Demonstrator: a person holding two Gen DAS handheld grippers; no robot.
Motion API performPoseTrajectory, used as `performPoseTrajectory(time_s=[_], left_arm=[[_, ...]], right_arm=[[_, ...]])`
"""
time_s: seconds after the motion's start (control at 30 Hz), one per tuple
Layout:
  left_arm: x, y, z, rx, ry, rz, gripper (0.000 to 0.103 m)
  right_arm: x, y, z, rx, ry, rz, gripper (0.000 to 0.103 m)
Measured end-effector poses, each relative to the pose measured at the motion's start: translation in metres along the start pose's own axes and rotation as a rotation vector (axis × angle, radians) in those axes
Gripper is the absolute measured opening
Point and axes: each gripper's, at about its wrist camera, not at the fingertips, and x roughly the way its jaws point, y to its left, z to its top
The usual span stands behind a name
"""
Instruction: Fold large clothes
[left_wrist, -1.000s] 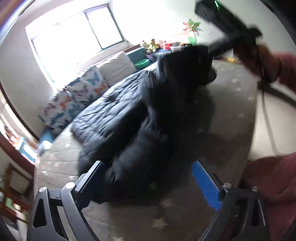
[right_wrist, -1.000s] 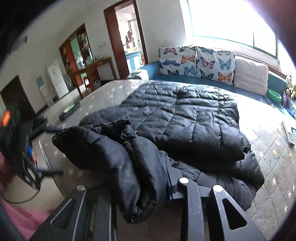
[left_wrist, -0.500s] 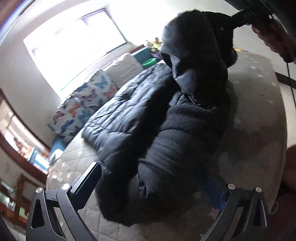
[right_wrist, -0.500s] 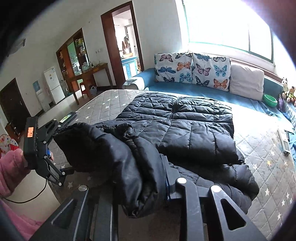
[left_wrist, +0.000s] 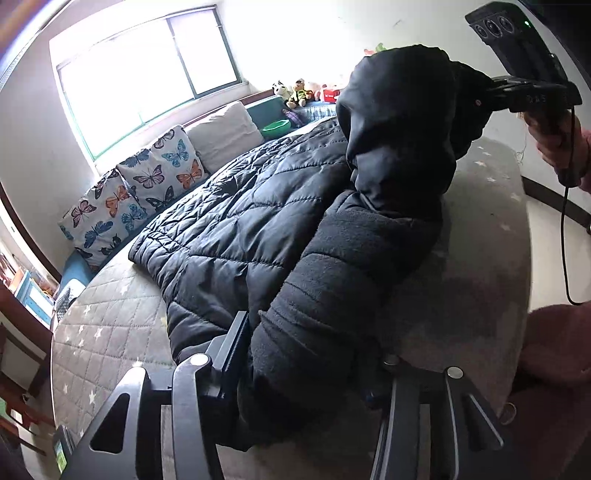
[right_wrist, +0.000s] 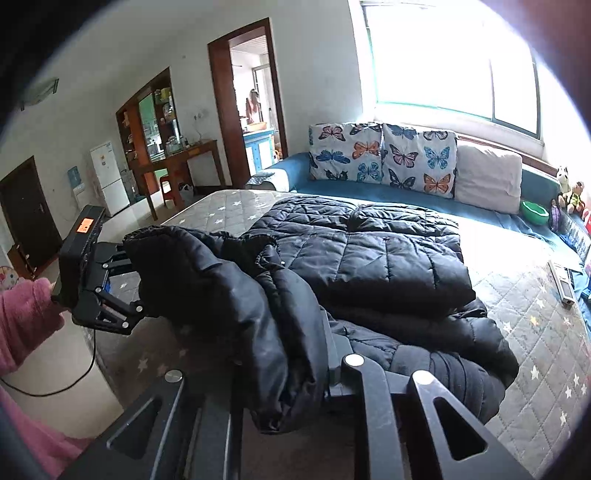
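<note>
Lying across the grey star-quilted bed (right_wrist: 528, 295), the black puffer jacket (right_wrist: 369, 258) has its body flat and one sleeve (left_wrist: 325, 295) lifted off it, strung between the two tools. The left gripper (left_wrist: 310, 354) has the sleeve's lower end between its fingers (left_wrist: 236, 332); they are closing in on the fabric, and the padded cloth fills the gap between them, the left finger against it, the right one hidden behind the bulge, so I cannot tell whether the grip is firm. Beyond those fingers, up and to the right, the right gripper (left_wrist: 480, 96) holds the other end raised in the air, the cloth hanging down from it in a dark hood-like fold. Seen from its own side, the right gripper (right_wrist: 284, 369) has its fingers (right_wrist: 332, 354) closing tight on a thick bunch of sleeve that droops just below them. The left gripper (right_wrist: 122, 291) shows off to the left of those fingers, held by a hand in a pink sleeve (right_wrist: 26, 317). The jacket's folded body lies ahead of the right fingers, with butterfly cushions (right_wrist: 380, 158) further beyond on a blue sofa (right_wrist: 291, 177).
</note>
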Motion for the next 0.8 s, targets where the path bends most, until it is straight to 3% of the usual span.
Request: performPoseTrajectory(time_s=[0.23,0.43,0.57,0.8], left_arm=[[-0.074,-0.042,-0.016,-0.014,-0.034,-0.014,0.049],[-0.113,-0.046,-0.02,-0.081,-0.051,-0.011,0.049],[-0.116,-0.018,-0.002,-0.163,-0.057,-0.011,0.049],[-0.085,0.071,0.075,-0.271,-0.06,0.04,0.047]], right_arm=[[-0.052,0.031,-0.017,-0.068,-0.022,0.006,0.018],[-0.069,0.045,-0.006,-0.11,-0.021,0.009,0.017],[-0.048,0.033,0.025,-0.106,-0.019,0.014,0.017],[0.0,-0.002,0.105,-0.135,-0.015,0.01,0.017]])
